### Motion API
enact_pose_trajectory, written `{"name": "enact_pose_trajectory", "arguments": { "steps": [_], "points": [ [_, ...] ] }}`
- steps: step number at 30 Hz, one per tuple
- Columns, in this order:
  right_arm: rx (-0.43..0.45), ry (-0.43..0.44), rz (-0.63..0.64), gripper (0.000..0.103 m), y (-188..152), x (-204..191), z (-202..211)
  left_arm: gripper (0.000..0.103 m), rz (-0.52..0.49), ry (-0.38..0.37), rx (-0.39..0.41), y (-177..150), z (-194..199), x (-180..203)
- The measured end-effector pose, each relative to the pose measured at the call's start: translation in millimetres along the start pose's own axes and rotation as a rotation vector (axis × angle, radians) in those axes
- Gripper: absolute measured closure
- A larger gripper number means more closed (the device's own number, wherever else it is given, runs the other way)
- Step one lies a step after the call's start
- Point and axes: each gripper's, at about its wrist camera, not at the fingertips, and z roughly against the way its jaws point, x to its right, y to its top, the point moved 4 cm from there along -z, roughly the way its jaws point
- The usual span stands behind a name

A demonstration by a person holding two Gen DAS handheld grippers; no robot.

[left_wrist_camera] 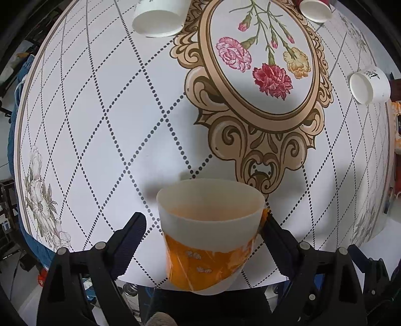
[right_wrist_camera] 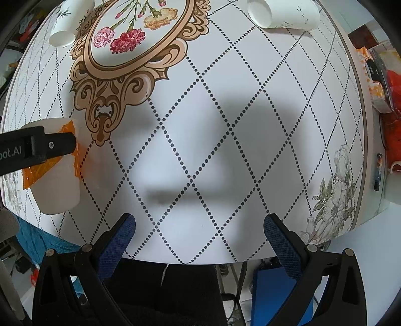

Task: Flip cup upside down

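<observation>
A white paper cup with an orange band (left_wrist_camera: 210,233) stands between the fingers of my left gripper (left_wrist_camera: 203,228), near the table's front edge. Its open rim points away from the camera. The right finger touches the cup's side; the left finger (left_wrist_camera: 130,233) stands apart from it, so the gripper is open. The same cup (right_wrist_camera: 56,173) shows at the far left in the right wrist view, with the left gripper's finger (right_wrist_camera: 50,146) across it. My right gripper (right_wrist_camera: 199,225) is open and empty above the table's front edge.
The round table (left_wrist_camera: 100,125) has a diamond dot pattern and a floral medallion (left_wrist_camera: 260,62). Other white cups sit at the far side (left_wrist_camera: 160,17), (left_wrist_camera: 315,10), (left_wrist_camera: 371,85). A cup (right_wrist_camera: 283,12) lies far right. Clutter stands beyond the right edge (right_wrist_camera: 383,82).
</observation>
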Motion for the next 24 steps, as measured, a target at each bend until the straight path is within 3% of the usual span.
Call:
{"name": "enact_pose_trajectory", "arguments": {
  "steps": [13, 18, 24],
  "points": [
    [0.049, 0.03, 0.004, 0.0, -2.6, -3.5, 30.7, 0.011, 0.019, -0.041, 0.104, -10.8, 61.5, -20.9],
    [0.094, 0.023, 0.059, 0.0, -1.2, -17.4, 56.4, 0.011, 0.028, -0.058, 0.158, -22.6, 92.7, -44.9],
    [0.13, 0.006, 0.115, 0.0, -10.1, -37.9, 77.7, 0.011, 0.054, -0.035, 0.207, -39.2, 103.6, -82.9]
  ]
}}
